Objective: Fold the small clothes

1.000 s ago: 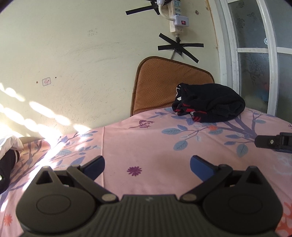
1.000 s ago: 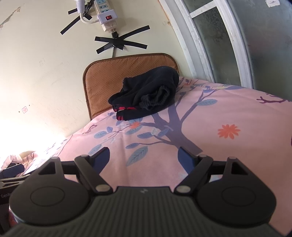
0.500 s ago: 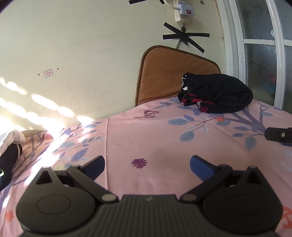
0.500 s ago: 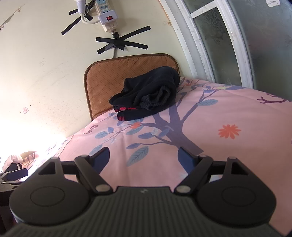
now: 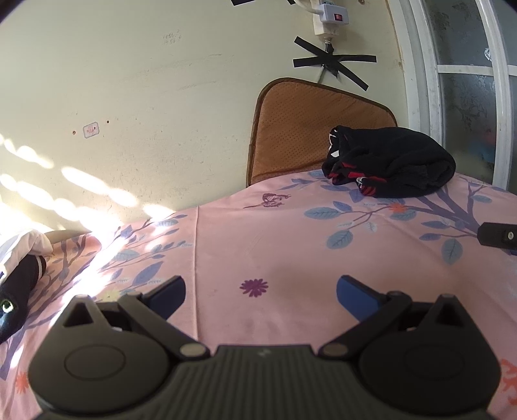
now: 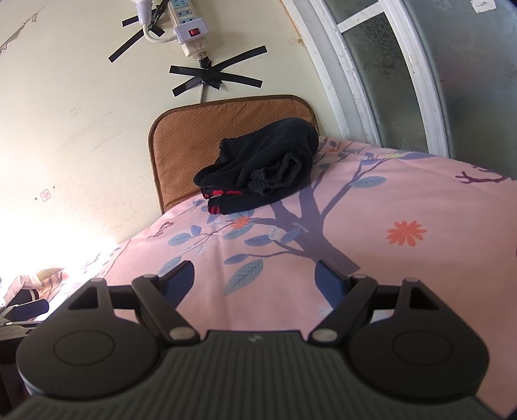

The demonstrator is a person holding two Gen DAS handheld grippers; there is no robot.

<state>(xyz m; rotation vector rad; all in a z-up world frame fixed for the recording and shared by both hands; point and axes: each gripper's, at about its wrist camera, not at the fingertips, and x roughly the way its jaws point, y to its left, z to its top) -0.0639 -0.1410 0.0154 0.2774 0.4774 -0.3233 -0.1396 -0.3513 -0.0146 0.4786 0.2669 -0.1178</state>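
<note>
Clothes are not in either claw: my left claw (image 5: 260,289) hangs wide open over the pink flowered sheet (image 5: 290,252), its blue-padded fingers (image 5: 169,295) spread with only a purple flower print showing between them, and my right claw (image 6: 255,279) is spread just as wide and empty above the sheet's printed tree trunk. Out past the left claw, at the right edge of its view, a black piece of the other claw's body pokes in. Farther on, the black garment with red trim (image 5: 391,161) lies bundled at the far end of the sheet, resting against a brown cushion (image 5: 300,126) that stands upright at the wall. Off to my left, near the sunlit edge, another dark garment (image 5: 16,290) lies beside something white. On the wall above the cushion a white power strip (image 6: 189,30) is fixed with crossed black tape (image 6: 213,79), and a frosted window (image 6: 397,74) runs along the right.
</note>
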